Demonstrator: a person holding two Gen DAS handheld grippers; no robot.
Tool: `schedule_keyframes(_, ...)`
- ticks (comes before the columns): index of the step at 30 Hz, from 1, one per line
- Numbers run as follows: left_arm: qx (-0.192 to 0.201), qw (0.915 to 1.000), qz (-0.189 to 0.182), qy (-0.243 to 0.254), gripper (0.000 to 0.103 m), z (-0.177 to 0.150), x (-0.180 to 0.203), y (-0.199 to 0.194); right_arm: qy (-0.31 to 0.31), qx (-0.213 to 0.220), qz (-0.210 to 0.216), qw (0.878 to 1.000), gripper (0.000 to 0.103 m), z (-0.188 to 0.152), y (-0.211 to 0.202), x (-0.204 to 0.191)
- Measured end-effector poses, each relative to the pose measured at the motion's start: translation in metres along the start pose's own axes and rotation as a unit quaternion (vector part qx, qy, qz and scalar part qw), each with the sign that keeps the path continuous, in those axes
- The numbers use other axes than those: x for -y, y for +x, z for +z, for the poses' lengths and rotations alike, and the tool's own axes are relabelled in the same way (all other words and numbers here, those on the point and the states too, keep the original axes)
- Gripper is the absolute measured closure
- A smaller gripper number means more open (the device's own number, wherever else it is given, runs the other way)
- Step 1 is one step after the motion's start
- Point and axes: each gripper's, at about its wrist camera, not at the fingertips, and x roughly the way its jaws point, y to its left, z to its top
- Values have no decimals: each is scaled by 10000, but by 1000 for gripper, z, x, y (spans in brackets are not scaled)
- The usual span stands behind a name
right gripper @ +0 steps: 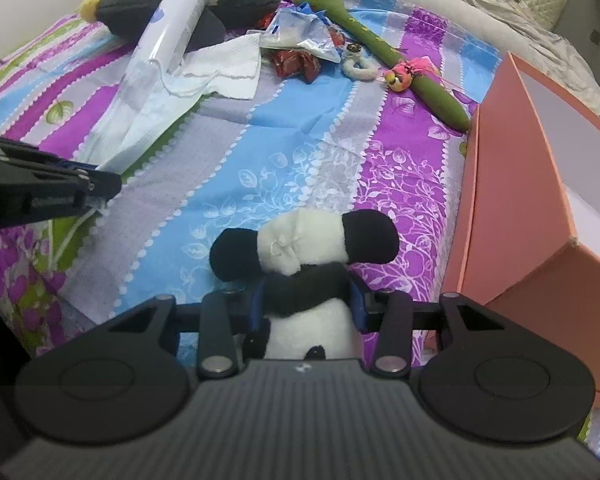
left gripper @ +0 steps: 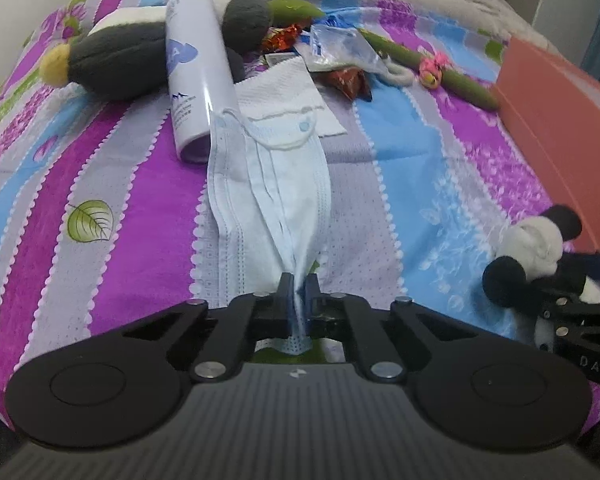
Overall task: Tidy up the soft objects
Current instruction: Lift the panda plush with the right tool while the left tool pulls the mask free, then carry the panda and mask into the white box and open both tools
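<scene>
Left gripper [left gripper: 297, 280]: fingers clamped on blue face mask [left gripper: 268, 184], draped on bed [left gripper: 420, 168] toward 12 o'clock. Right gripper [right gripper: 310, 300]: fingers clamped on panda plush [right gripper: 300, 248]; pink box [right gripper: 512, 200] at 2 o'clock.

There's a white spray can [left gripper: 196, 72] lying on the striped floral bedsheet [left gripper: 420, 152]. Just right of the can sit a white paper napkin [left gripper: 288, 88], a clear plastic bag [left gripper: 336, 46] and some red candy wrappers [left gripper: 350, 80].
</scene>
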Motion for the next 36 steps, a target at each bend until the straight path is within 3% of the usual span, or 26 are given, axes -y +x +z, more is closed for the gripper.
schedule_keyframes(6, 48, 9995, -143, -280, 98, 9, -2, -21, 350, 132, 113, 9992, 59, 8, -18, 13)
schedule_keyframes(14, 203, 9957, -600, -675, 98, 36, 5, -61, 589, 518, 224, 9967, 59, 32, -54, 29)
schedule_keyframes(27, 883, 9889, -1098, -469, 98, 110, 54, -136, 862, 1374, 241, 9865, 59, 76, -127, 70)
schedule_keyframes(36, 1170, 9821, -1463, -206, 98, 155, 112, -159, 1018, 1844, 45, 9776, 59, 97, -159, 120)
